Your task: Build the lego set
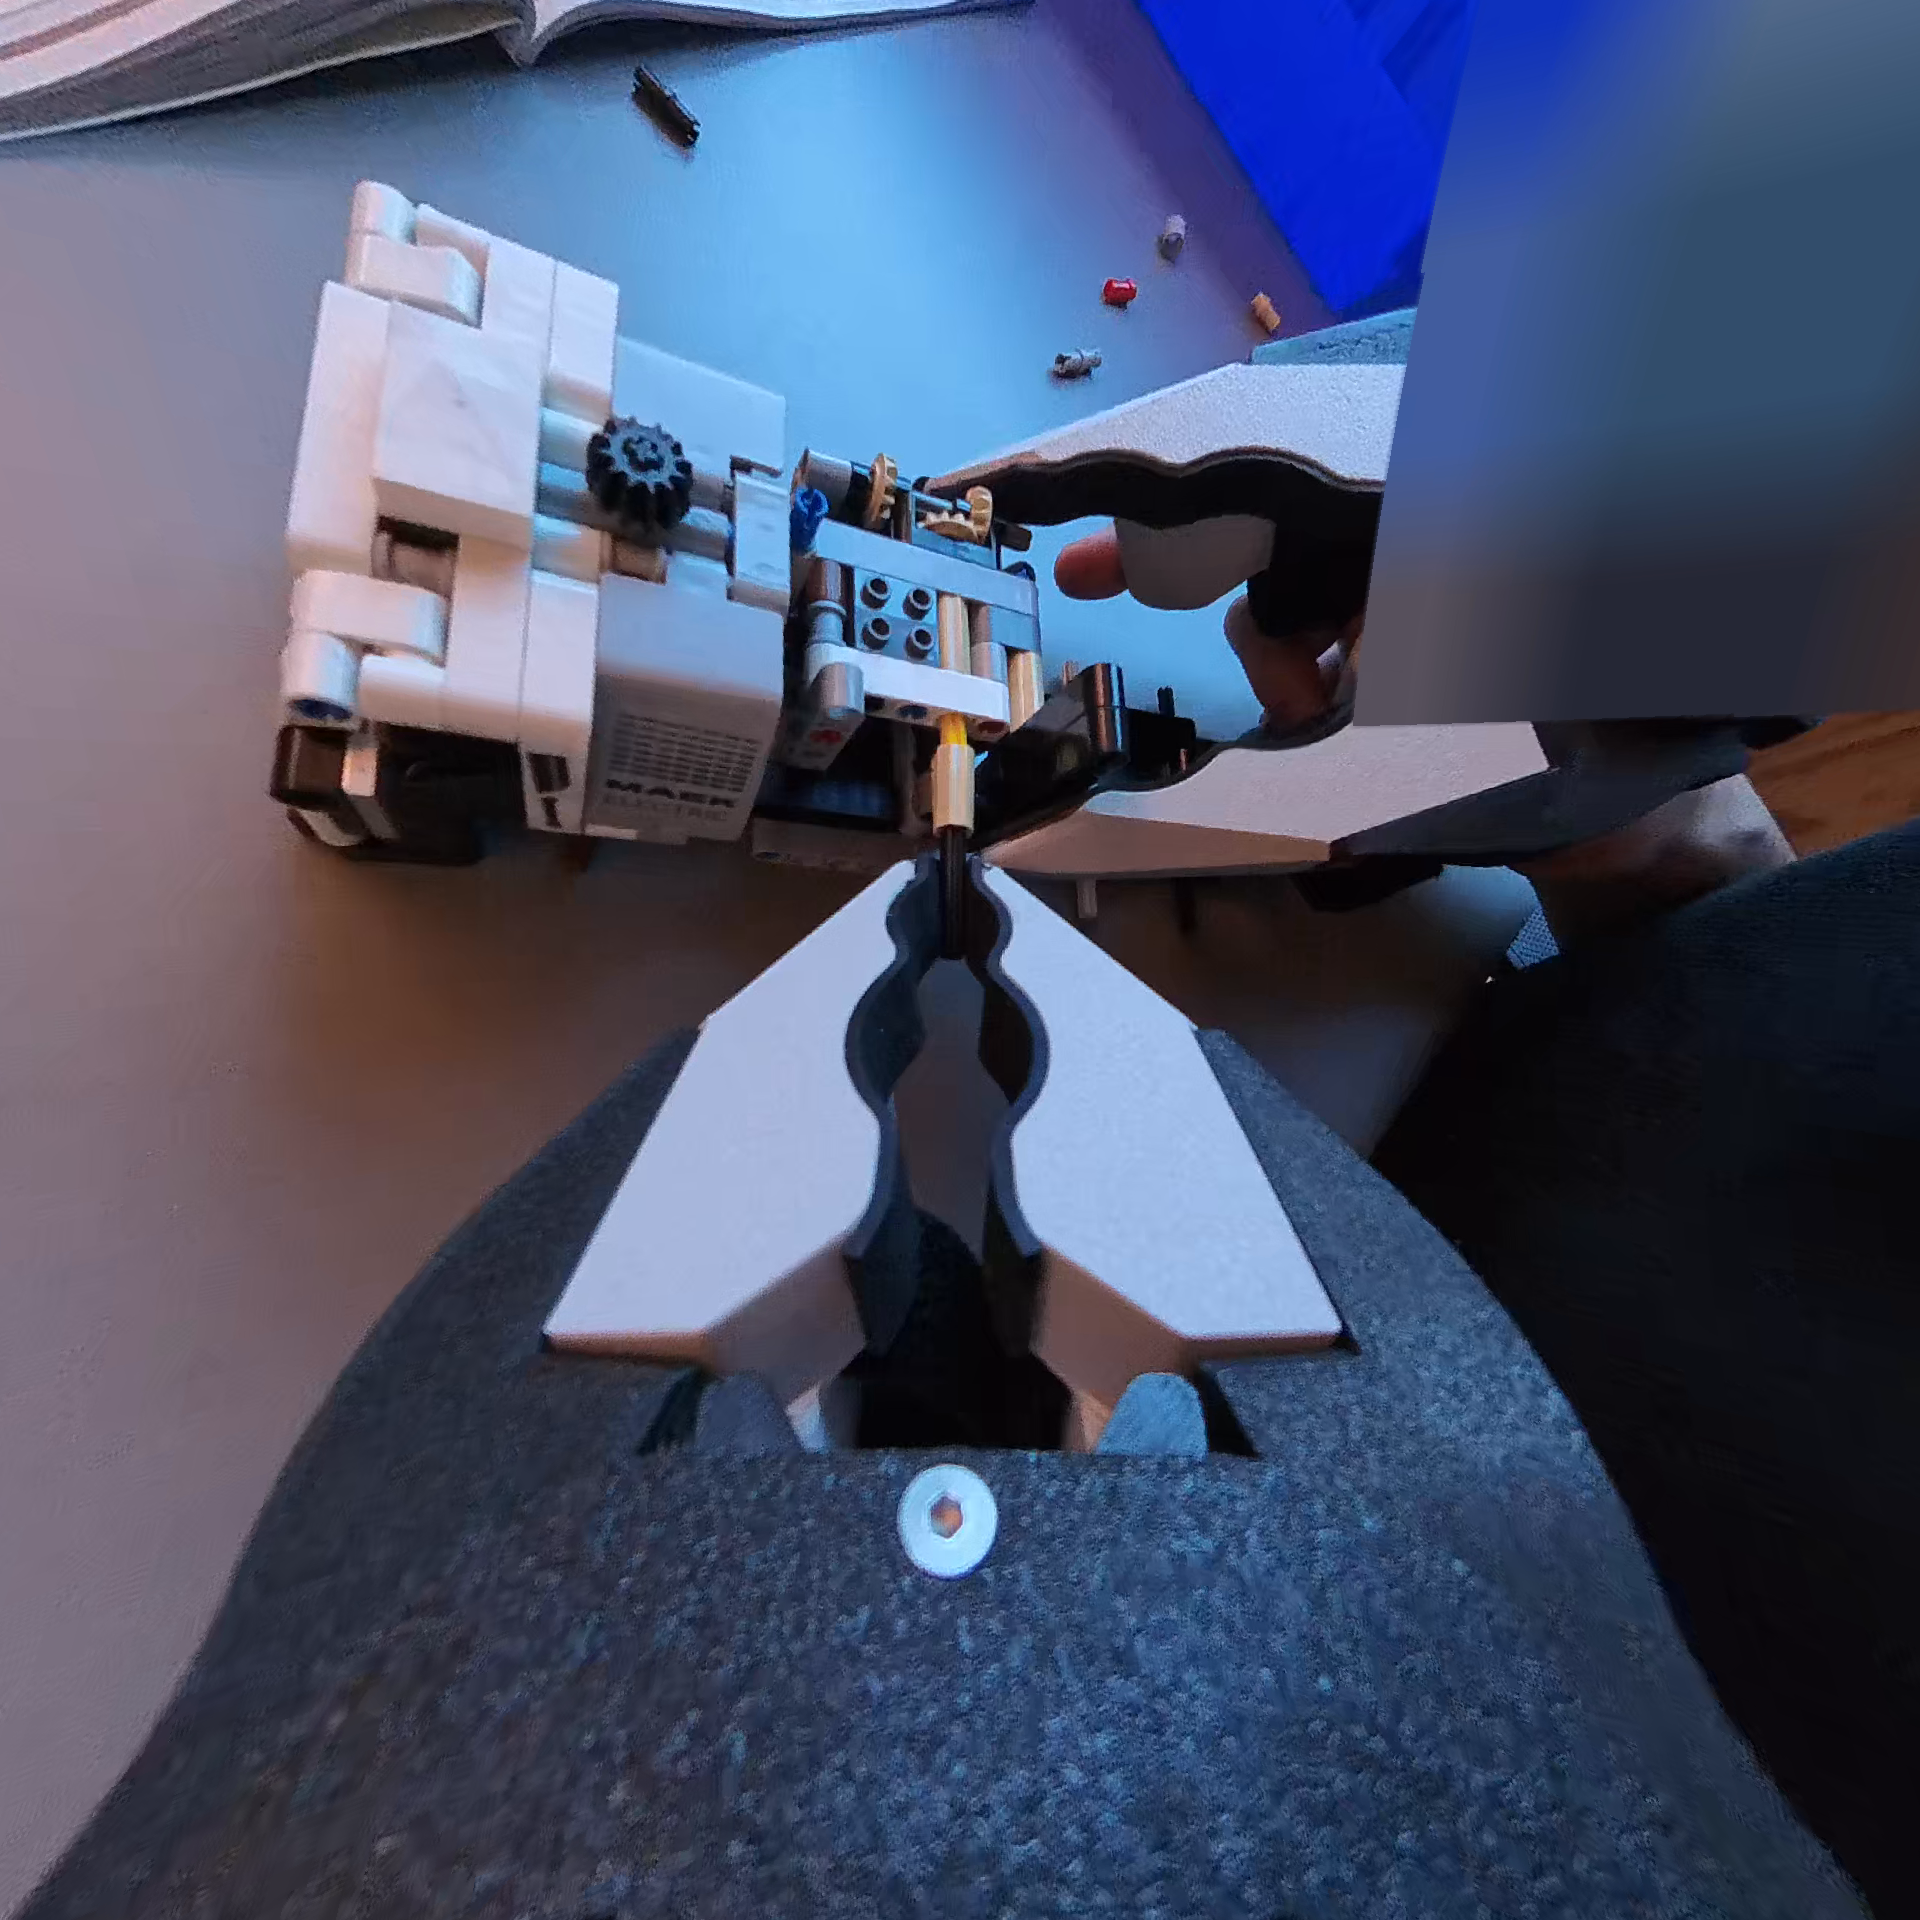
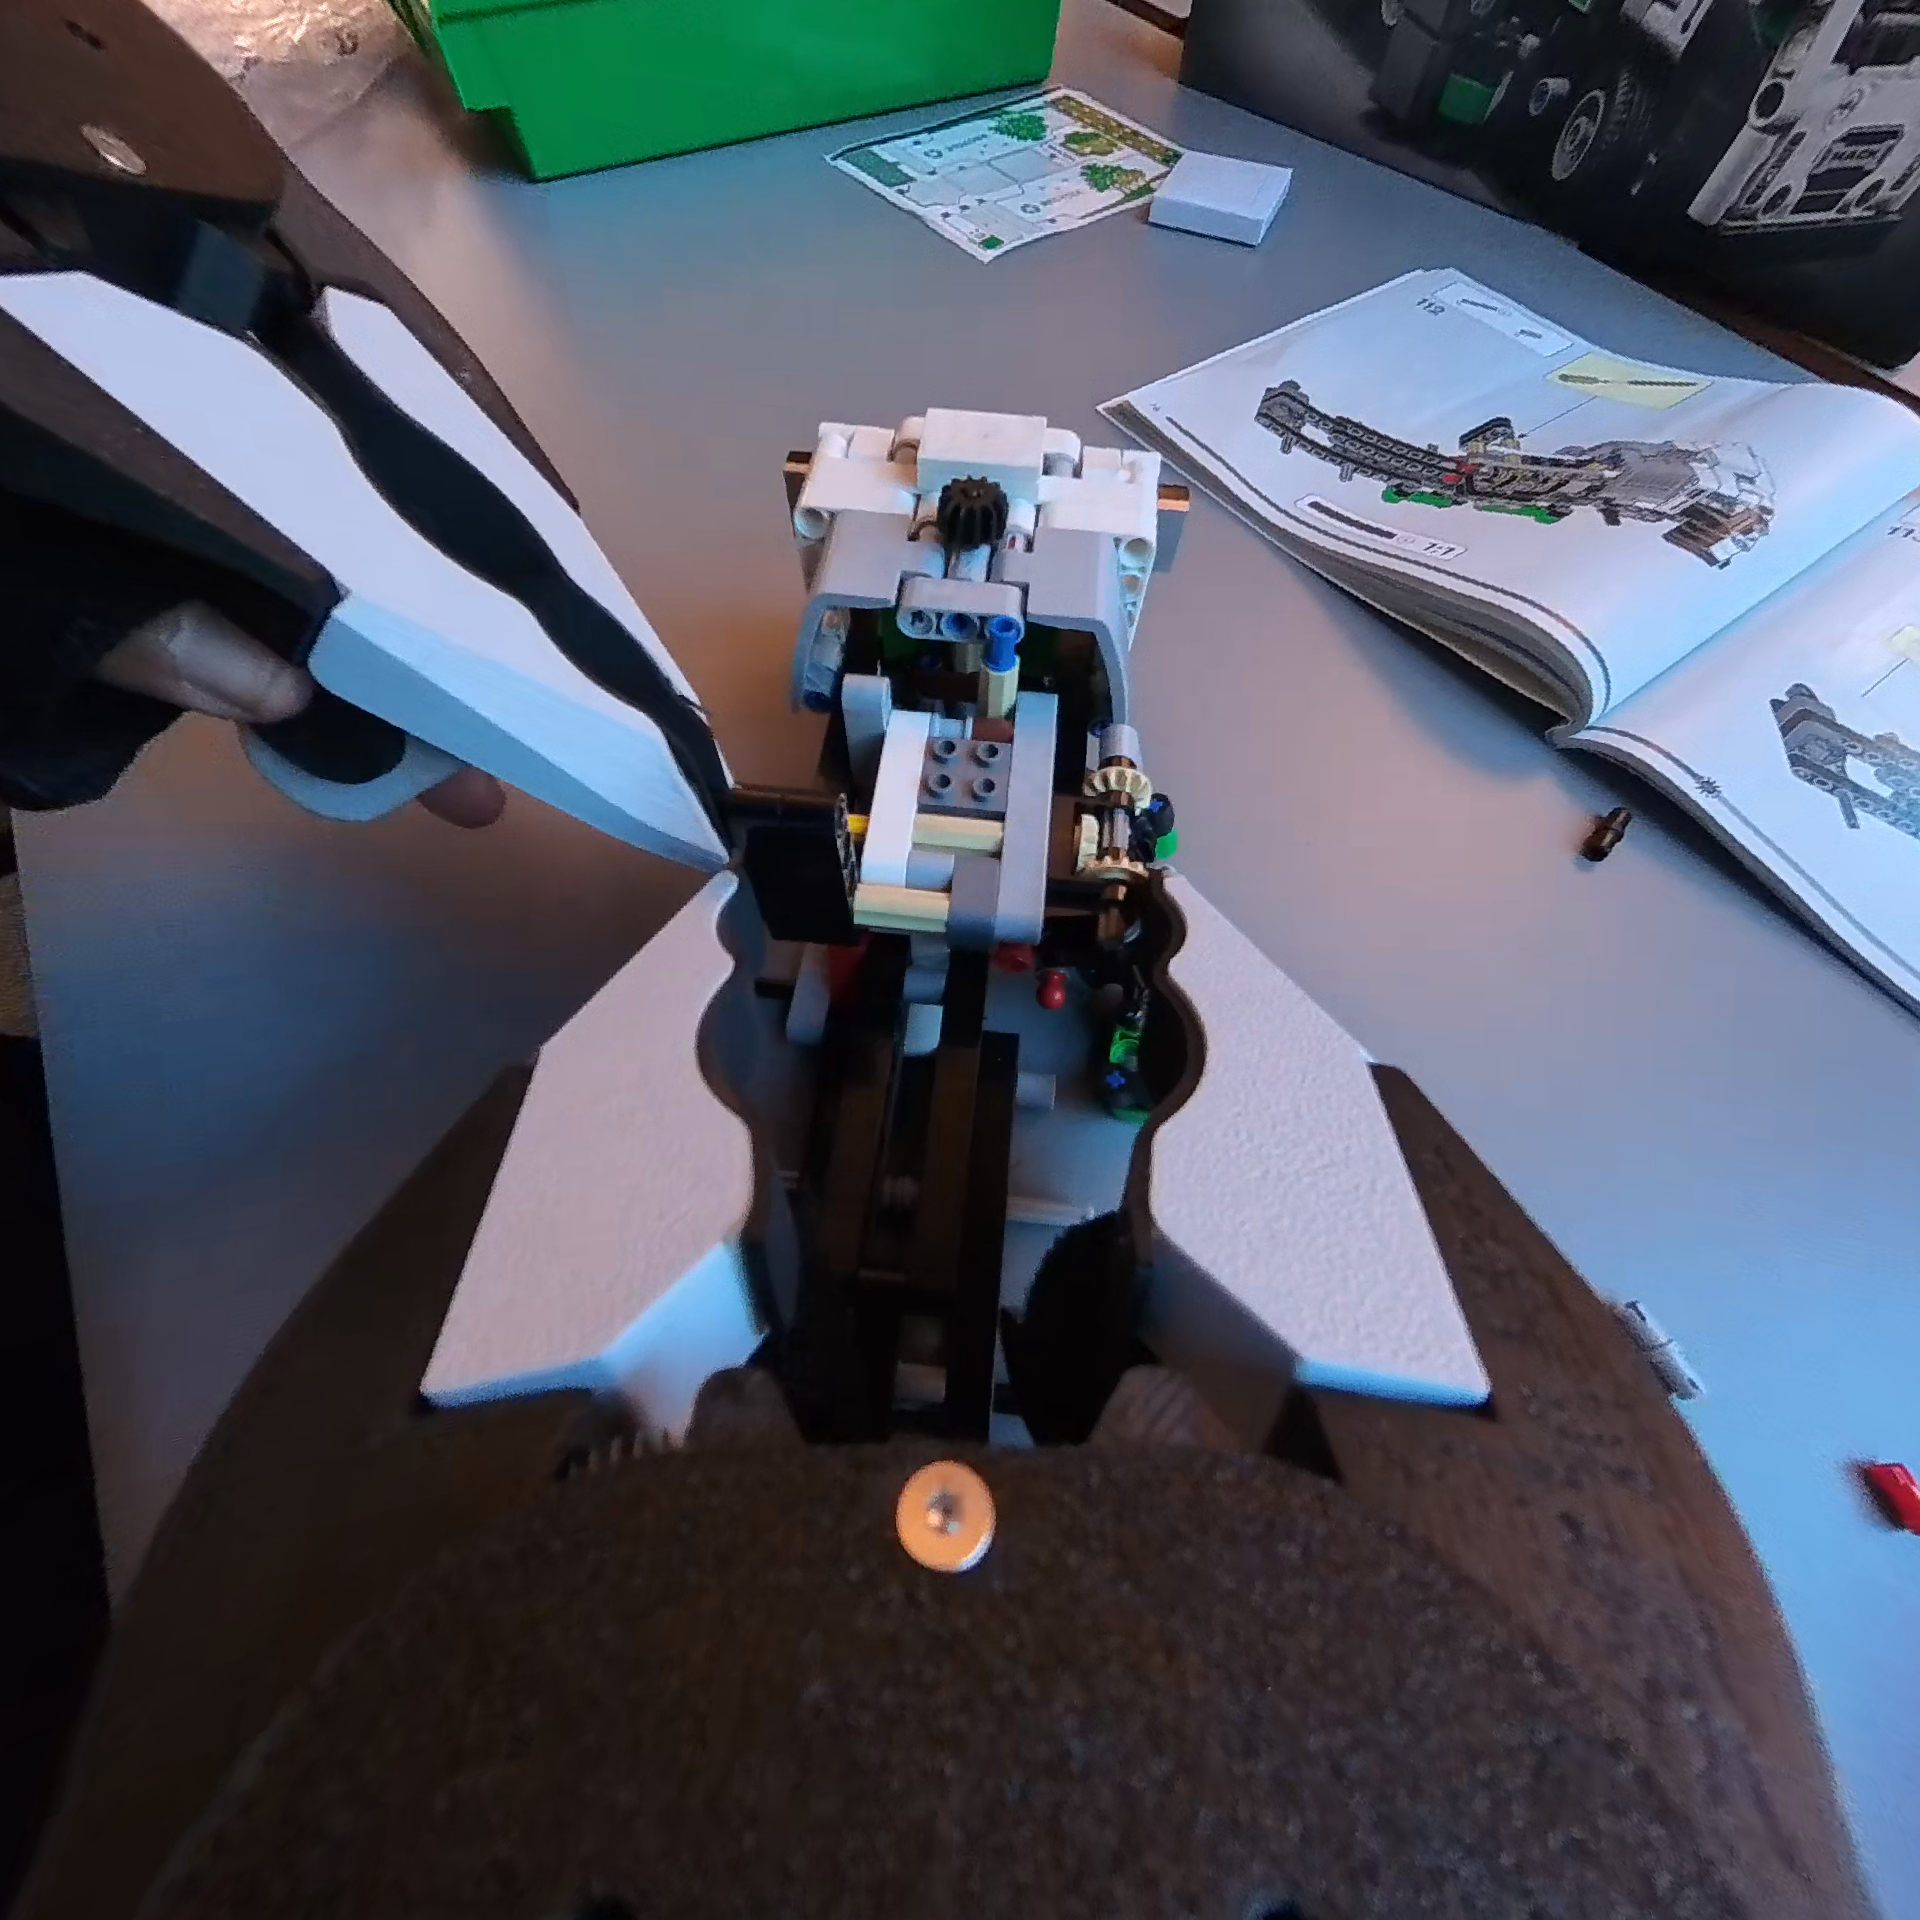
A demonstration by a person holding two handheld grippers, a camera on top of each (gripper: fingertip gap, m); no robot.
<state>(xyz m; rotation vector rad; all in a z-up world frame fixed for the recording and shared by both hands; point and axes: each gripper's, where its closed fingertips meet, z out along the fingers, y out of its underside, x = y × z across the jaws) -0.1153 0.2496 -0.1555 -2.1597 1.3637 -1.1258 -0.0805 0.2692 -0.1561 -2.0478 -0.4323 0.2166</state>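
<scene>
The partly built lego truck (image 1: pixel 520 540) lies on the grey table, with a white cab, a black gear and tan gears. My left gripper (image 1: pixel 951 883) is shut on a thin black axle (image 1: pixel 950 904). The axle runs through a tan sleeve (image 1: pixel 952 774) into the side of the model. My right gripper (image 2: pixel 945 935) is shut on the model's black chassis (image 2: pixel 935 1143), one finger on each side. In the right wrist view the truck (image 2: pixel 977 623) points away and the left gripper (image 2: pixel 717 842) touches its left side. The right gripper's fingers (image 1: pixel 1195 426) show in the left wrist view.
An open instruction booklet (image 2: pixel 1558 520) lies to the right, with a green box (image 2: pixel 727 73), a sticker sheet (image 2: pixel 997 166), a small white box (image 2: pixel 1221 197) and the set's box (image 2: pixel 1662 104) at the back. Loose parts lie about: a black pin (image 2: pixel 1605 831), a red piece (image 2: pixel 1896 1496), another black pin (image 1: pixel 665 104) and a red piece (image 1: pixel 1118 291).
</scene>
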